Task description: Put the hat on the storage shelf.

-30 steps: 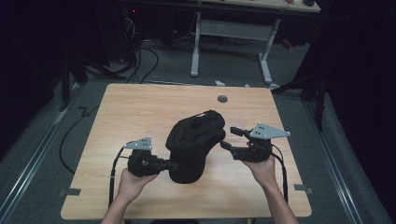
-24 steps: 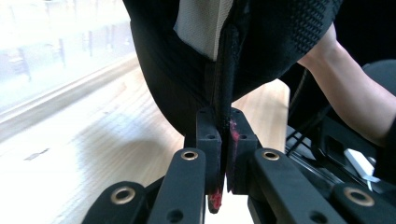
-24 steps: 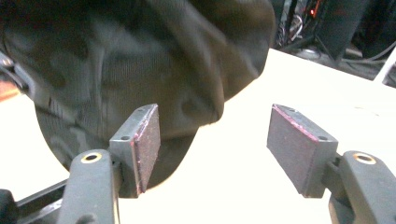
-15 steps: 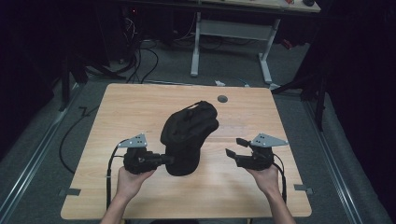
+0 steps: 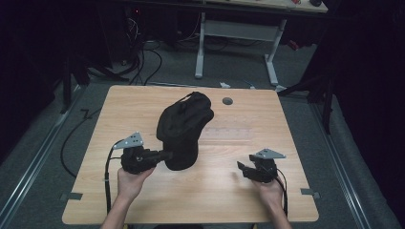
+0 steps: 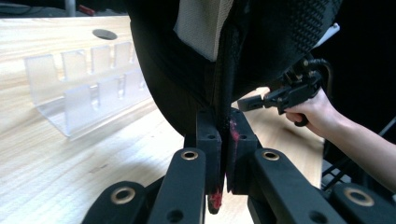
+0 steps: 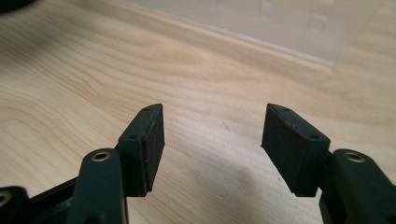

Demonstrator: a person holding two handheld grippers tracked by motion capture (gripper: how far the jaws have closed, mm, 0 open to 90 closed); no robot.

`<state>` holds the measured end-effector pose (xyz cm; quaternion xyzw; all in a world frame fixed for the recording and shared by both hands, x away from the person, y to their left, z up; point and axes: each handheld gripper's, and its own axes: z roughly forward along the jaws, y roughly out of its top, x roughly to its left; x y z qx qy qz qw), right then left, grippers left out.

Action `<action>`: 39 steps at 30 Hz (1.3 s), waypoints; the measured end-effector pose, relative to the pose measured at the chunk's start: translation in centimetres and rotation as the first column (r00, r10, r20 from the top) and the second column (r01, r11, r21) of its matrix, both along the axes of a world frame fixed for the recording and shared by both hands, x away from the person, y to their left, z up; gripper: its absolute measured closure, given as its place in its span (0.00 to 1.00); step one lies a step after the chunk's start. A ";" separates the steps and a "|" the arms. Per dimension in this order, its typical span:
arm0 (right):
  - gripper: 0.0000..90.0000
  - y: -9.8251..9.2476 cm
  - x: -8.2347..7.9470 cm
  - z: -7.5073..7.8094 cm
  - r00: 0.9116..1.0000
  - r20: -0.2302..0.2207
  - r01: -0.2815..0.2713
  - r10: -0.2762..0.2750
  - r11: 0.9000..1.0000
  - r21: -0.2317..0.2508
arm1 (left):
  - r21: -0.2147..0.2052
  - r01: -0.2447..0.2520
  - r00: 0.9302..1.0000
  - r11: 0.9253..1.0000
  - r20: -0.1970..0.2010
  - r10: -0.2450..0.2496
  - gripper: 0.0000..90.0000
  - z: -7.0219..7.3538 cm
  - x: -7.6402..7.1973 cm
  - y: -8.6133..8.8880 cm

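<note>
A black fabric bag point(image 5: 184, 129) stands bunched on the wooden table point(image 5: 143, 102), left of centre. My left gripper point(image 5: 167, 155) is at its near lower edge and is shut on it. In the left gripper view the jaws point(image 6: 223, 126) pinch a seam of the bag point(image 6: 261, 42), whose pale lining shows above. My right gripper point(image 5: 241, 167) is open near the front right of the table, well apart from the bag. In the right gripper view its pads point(image 7: 212, 140) hold nothing over bare wood. The right gripper point(image 6: 285, 93) also appears beyond the bag.
A clear plastic slotted rack point(image 5: 227, 134) lies on the table right of the bag, also seen as the rack point(image 6: 88, 88) and the rack point(image 7: 280, 23). A round cable hole point(image 5: 227, 101) is near the far edge. Desk legs and cables sit on the floor beyond.
My right gripper has drawn away from the bag's right side toward the near edge, open. The bag has shifted left and bunched up taller, still held by my left gripper.
</note>
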<state>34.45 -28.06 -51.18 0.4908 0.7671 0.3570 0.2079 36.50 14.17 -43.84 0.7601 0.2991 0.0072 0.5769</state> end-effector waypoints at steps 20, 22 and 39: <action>0.38 0.3 -0.1 -1.9 1.000 -0.019 0.019 -0.020 0.998 -0.062 | -0.037 -0.173 0.981 0.984 0.080 0.176 0.96 1.6 2.0 0.6; 0.38 0.3 -0.1 -1.9 1.000 -0.019 0.019 -0.020 0.998 -0.062 | -0.047 -0.193 0.976 0.980 0.093 0.197 0.96 1.7 2.2 0.5; 0.38 0.3 -0.1 -1.9 1.000 -0.018 0.023 -0.024 0.998 -0.064 | -0.018 -0.280 0.951 0.960 0.129 0.280 0.96 2.0 5.1 -0.7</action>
